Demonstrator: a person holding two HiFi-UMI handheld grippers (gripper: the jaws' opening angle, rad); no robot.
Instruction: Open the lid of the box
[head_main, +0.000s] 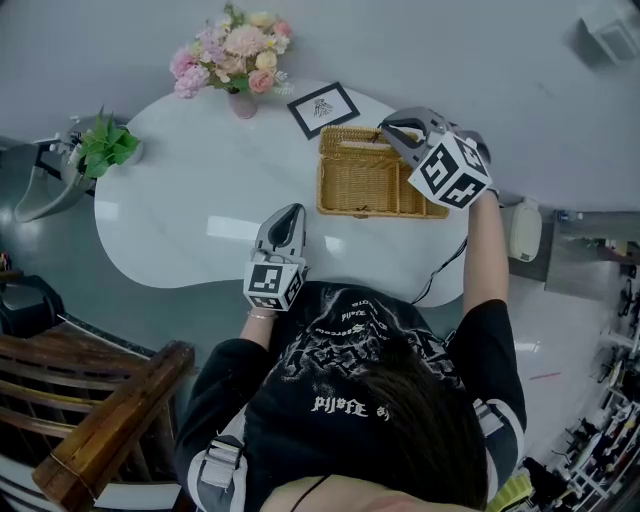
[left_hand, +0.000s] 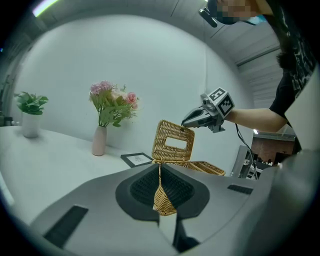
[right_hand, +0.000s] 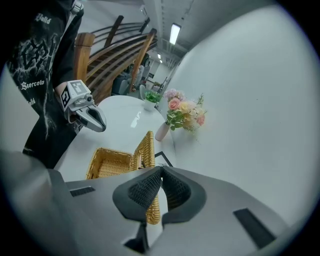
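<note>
Wicker lid stands upright, pinched by right tongs; left tongs narrow, well apart

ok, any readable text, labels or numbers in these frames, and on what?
"Siercom", roughly: gothic print on the person's black T-shirt; its other lettering is illegible.
Framed card: print too small to read.
Marker cubes: square patterns only, no words.
Wicker box: no label visible.
</note>
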